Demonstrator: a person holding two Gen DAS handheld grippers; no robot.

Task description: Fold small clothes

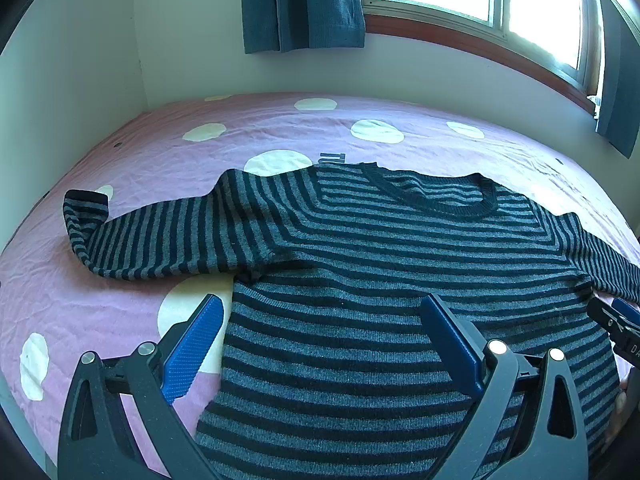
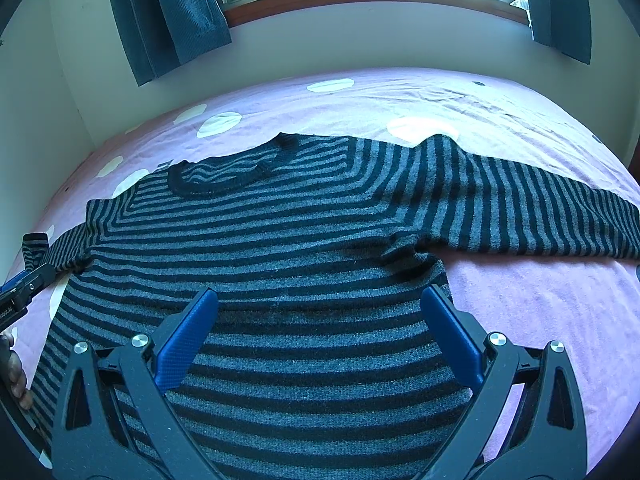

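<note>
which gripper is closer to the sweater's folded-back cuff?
Left. The left gripper hangs open over the sweater's left side, the side of the folded-back cuff. The right gripper is open over the opposite side.

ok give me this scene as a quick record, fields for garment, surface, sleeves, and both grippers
garment: striped sweater, grey and black, spread flat, collar toward the window
surface: pink bedsheet with white dots
left sleeve: stretched outward, cuff turned up
right sleeve: stretched outward
left gripper: open, holding nothing, over the sweater's left edge
right gripper: open, holding nothing, over the sweater body
fold progress: none yet
</note>
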